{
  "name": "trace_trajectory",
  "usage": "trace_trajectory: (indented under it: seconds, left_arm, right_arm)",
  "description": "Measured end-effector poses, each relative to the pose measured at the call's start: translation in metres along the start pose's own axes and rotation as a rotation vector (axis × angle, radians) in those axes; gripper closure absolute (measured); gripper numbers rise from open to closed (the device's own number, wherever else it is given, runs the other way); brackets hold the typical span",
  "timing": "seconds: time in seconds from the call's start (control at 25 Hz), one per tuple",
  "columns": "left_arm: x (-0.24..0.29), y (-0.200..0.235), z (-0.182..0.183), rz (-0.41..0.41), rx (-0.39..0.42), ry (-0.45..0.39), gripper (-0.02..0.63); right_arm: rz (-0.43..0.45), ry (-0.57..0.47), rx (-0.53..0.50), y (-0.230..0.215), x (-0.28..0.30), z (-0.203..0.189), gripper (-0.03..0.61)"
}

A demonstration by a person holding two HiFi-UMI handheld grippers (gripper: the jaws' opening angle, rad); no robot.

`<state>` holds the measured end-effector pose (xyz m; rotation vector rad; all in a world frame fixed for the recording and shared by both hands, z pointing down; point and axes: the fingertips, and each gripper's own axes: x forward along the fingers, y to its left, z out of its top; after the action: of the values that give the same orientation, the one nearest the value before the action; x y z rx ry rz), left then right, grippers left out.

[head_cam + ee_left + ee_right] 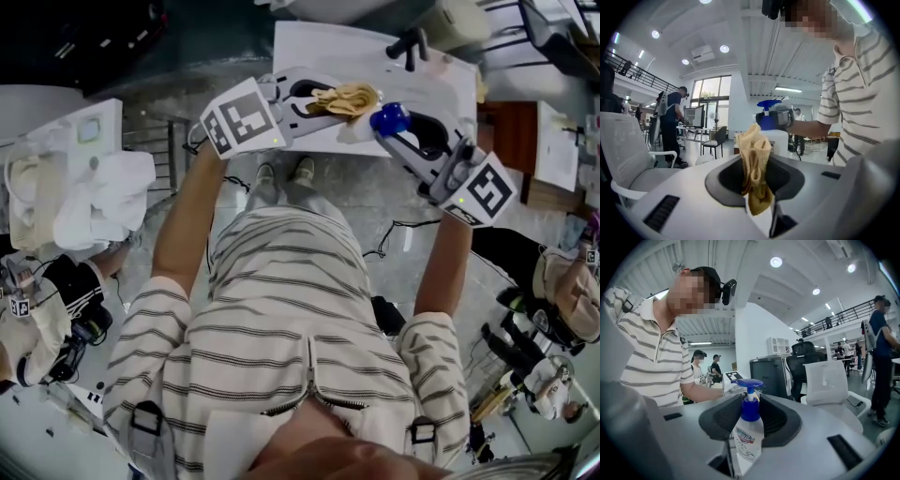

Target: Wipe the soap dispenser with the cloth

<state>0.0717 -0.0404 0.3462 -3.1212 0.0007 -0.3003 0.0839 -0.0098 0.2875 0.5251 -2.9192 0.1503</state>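
Note:
In the head view both grippers are raised in front of the person, over the near edge of a white table [314, 47]. My left gripper [330, 99] is shut on a crumpled tan cloth [349, 97]; in the left gripper view the cloth [757, 161] stands upright between the jaws. My right gripper [401, 128] is shut on a white soap dispenser with a blue pump [388, 119]. In the right gripper view the bottle [747, 439] sits upright between the dark pads. The cloth and the pump head are close together, and I cannot tell whether they touch.
A black fixture [410, 45] stands on the table's far side. A rack with white cloths [94, 202] is at the left. White office chairs [628, 150] [832, 383] and standing people [670, 124] are around. Cables lie on the floor [394, 234].

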Motion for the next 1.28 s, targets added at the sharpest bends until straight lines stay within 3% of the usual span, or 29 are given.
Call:
trace_trajectory:
  seconds: [0.6, 1.28]
  left_arm:
    - [0.012, 0.006, -0.021, -0.039, -0.061, 0.012, 0.515]
    - [-0.025, -0.003, -0.045, -0.01, -0.163, -0.01, 0.514]
  right_arm:
    - [0.017, -0.045, 0.022, -0.002, 0.0, 0.01, 0.456]
    - [-0.029, -0.038, 0.038, -0.009, 0.012, 0.004, 0.457]
